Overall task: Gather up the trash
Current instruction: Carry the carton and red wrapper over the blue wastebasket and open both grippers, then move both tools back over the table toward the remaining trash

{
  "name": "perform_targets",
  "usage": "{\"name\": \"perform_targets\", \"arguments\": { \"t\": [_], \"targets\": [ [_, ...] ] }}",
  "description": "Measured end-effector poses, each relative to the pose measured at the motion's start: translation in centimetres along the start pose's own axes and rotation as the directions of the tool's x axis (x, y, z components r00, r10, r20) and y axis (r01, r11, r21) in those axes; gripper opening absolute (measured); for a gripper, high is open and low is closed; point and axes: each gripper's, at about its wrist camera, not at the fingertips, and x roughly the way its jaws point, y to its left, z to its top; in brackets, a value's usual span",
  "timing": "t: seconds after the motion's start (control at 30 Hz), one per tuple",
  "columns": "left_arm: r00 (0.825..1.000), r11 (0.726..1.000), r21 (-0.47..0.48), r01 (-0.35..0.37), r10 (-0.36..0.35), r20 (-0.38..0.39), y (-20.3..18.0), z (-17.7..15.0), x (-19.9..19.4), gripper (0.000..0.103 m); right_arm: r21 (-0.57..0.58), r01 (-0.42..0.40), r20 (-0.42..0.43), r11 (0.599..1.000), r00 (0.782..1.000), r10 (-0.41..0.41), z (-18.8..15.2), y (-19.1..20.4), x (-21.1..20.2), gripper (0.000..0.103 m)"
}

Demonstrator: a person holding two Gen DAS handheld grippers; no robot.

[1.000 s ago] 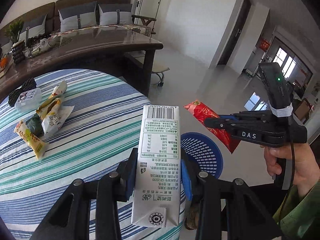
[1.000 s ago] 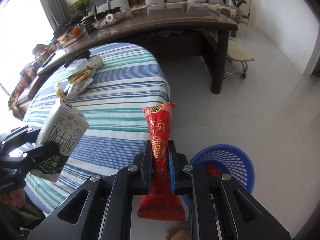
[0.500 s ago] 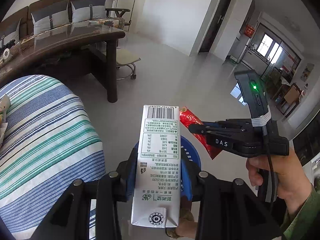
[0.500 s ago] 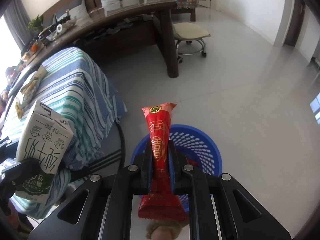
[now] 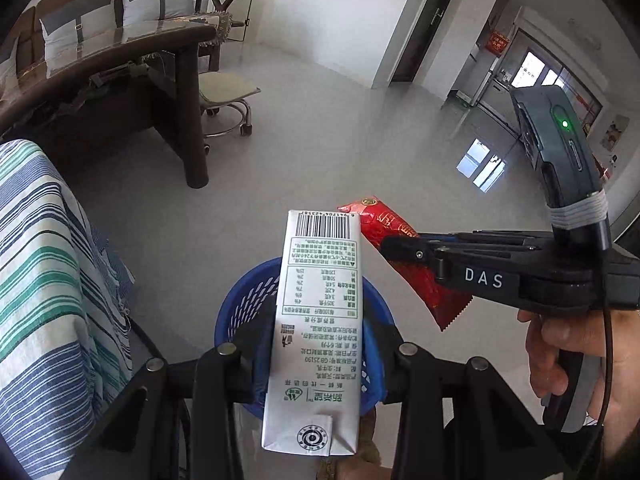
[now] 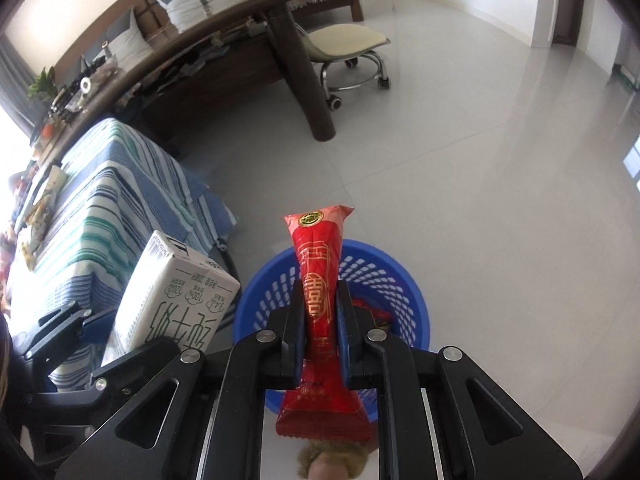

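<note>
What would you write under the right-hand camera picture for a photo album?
A handheld right gripper holds a red snack wrapper above a blue basket, beside a milk carton.

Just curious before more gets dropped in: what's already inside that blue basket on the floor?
Something red lies inside the blue basket, apparently a wrapper. The red packet and right gripper cover the rest.

The blue basket (image 6: 404, 280) is shown open-topped on bare floor (image 6: 480, 160). Passage to its left is limited by the striped cloth-draped bench (image 6: 112, 208); the wooden desk leg (image 6: 308, 80) and stool (image 6: 352, 52) stand well apart.
</note>
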Motion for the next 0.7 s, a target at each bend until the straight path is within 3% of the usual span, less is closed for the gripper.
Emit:
{"name": "perform_targets", "arguments": {
  "t": [0.03, 0.07, 0.13, 0.17, 0.23, 0.33, 0.5, 0.57, 0.7],
  "targets": [
    [1.0, 1.0, -0.001, 0.022, -0.022, 0.012, 0.1, 0.1, 0.5, 0.046, 0.002, 0.002, -0.003, 1.0, 1.0, -0.002, 0.0, -0.2, 0.2, 0.016],
    [0.999, 0.999, -0.002, 0.035, -0.035, 0.018, 0.2, 0.1, 1.0, 0.065, 0.007, 0.011, -0.005, 1.0, 1.0, -0.011, 0.0, -0.4, 0.3, 0.018],
    [0.999, 1.0, -0.011, -0.002, 0.002, 0.034, 0.3, 0.1, 1.8, 0.076, 0.023, 0.031, -0.01, 0.999, 0.999, -0.03, -0.1, -1.0, 0.5, 0.041],
    [0.999, 1.0, -0.016, -0.01, 0.011, 0.032, 0.4, 0.2, 2.2, 0.076, 0.033, 0.033, -0.006, 0.999, 0.999, -0.033, -0.1, -1.3, 0.3, 0.05],
    [1.0, 0.999, -0.039, -0.004, 0.004, 0.019, 0.5, 0.2, 2.5, 0.076, 0.05, 0.023, 0.009, 0.999, 1.0, -0.024, 0.0, -1.8, -0.3, 0.05],
    [0.999, 0.999, -0.048, 0.005, -0.003, 0.034, 0.6, 0.0, 1.4, 0.076, 0.053, 0.04, 0.06, 0.998, 0.997, -0.043, 0.0, -2.0, -1.6, 0.059],
    [0.996, 1.0, -0.003, -0.028, 0.028, 0.085, 0.3, -1.2, -3.3, 0.076, 0.05, 0.102, 0.146, 0.994, 0.983, -0.108, 0.5, -1.1, -3.7, 0.086],
    [0.994, 0.999, -0.001, -0.039, 0.039, 0.104, 0.5, -1.9, -5.6, 0.076, 0.044, 0.139, 0.185, 0.989, 0.972, -0.145, 0.8, -0.2, -4.6, 0.091],
    [0.987, 0.996, -0.02, -0.088, 0.09, 0.13, 2.1, -4.1, -10.2, 0.076, 0.018, 0.172, 0.27, 0.985, 0.948, -0.17, 1.5, 2.1, -6.3, 0.092]
  ]
}}
